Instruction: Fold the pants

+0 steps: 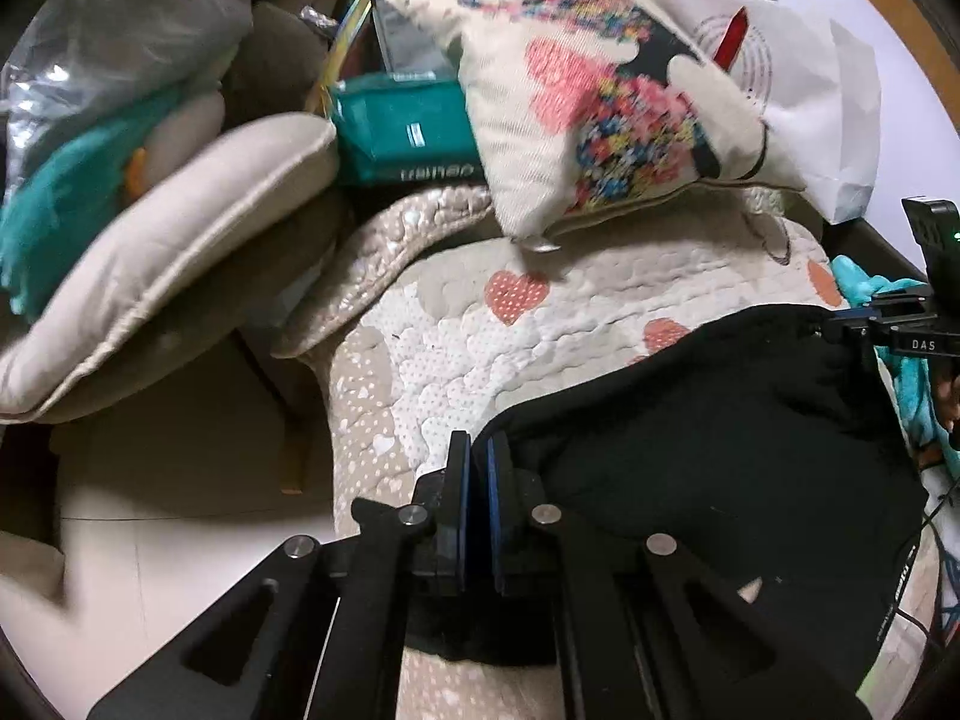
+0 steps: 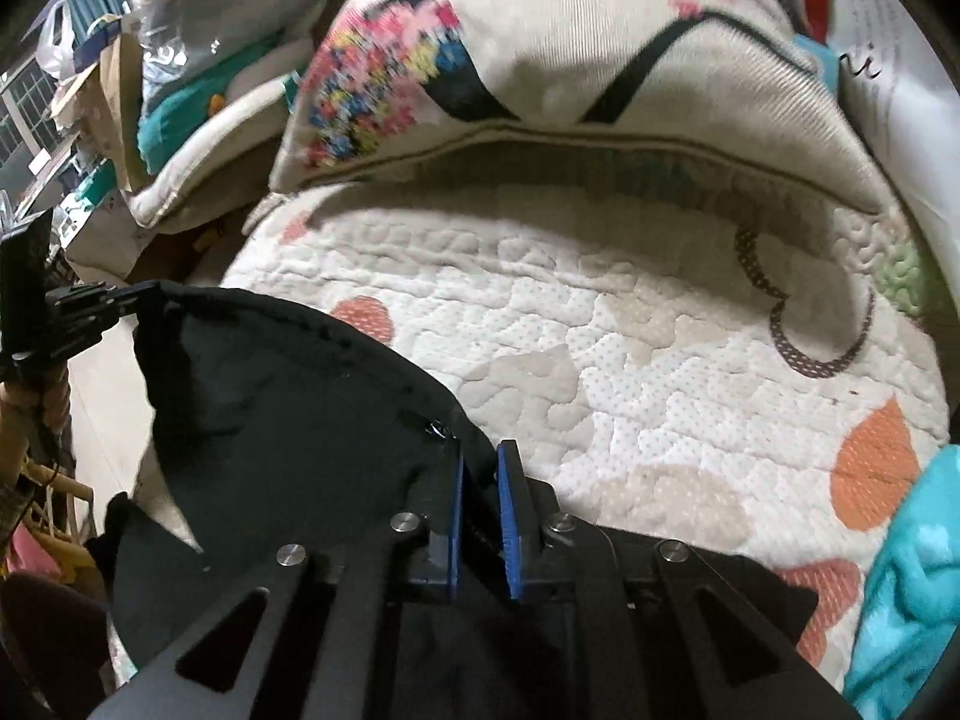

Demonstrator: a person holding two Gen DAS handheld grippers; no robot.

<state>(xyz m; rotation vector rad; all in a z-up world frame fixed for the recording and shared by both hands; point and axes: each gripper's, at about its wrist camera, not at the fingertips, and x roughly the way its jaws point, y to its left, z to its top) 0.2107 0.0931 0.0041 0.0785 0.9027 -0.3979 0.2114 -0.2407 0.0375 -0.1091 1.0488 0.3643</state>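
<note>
The black pants (image 1: 708, 450) hang stretched between my two grippers above a quilted bed cover (image 1: 456, 348) with orange hearts. My left gripper (image 1: 478, 450) is shut on the left corner of the pants' top edge. My right gripper (image 2: 480, 456) is shut on the other corner of the pants (image 2: 288, 414). Each gripper shows in the other's view: the right one at the far right (image 1: 852, 324), the left one at the far left (image 2: 120, 300). The lower part of the pants drops out of sight below the grippers.
A flowered cushion (image 1: 600, 102) leans at the head of the bed, also in the right wrist view (image 2: 540, 60). A beige cushion (image 1: 180, 252), a teal box (image 1: 408, 132) and plastic bags crowd the left. A turquoise blanket (image 2: 912, 576) lies on the right.
</note>
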